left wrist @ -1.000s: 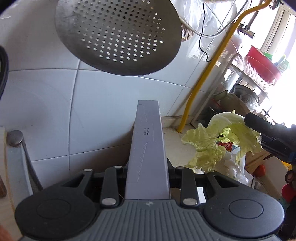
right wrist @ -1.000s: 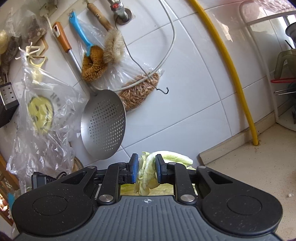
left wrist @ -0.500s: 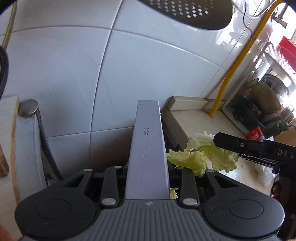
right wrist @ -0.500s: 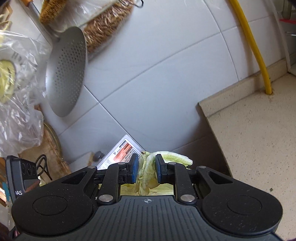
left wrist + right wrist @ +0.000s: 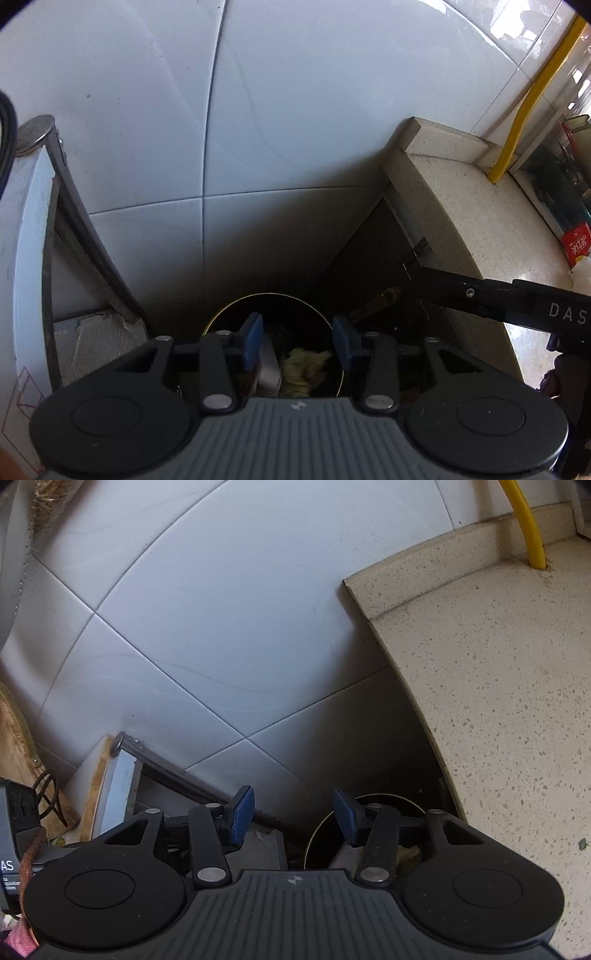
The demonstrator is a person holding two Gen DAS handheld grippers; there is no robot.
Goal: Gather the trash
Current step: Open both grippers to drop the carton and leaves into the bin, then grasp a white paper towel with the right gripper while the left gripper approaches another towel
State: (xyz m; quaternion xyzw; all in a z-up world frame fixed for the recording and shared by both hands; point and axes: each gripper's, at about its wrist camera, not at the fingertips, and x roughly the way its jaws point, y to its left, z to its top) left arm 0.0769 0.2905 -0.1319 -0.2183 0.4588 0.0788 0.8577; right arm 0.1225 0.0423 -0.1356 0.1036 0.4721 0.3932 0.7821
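Observation:
A round dark trash bin (image 5: pixel 221 314) stands on the floor in the gap between the counter and the wall. Inside it lie a grey box (image 5: pixel 269 363) and pale green cabbage leaves (image 5: pixel 301 369). My left gripper (image 5: pixel 297 341) is open and empty, right above the bin's mouth. My right gripper (image 5: pixel 293 818) is open and empty too, above the bin's rim (image 5: pixel 325 823). The right gripper's black body (image 5: pixel 498 299) shows at the right of the left wrist view.
A speckled stone counter (image 5: pixel 498 701) runs along the right, with a yellow pipe (image 5: pixel 528 528) at its back. White wall tiles (image 5: pixel 295 110) lie ahead. A white cabinet edge (image 5: pixel 26 240) and metal bar (image 5: pixel 85 236) stand left. A red packet (image 5: pixel 576 242) sits on the counter.
Both grippers tilted down over the bin and opened. The grey box left my left gripper and the cabbage left my right gripper; both now lie in the bin.

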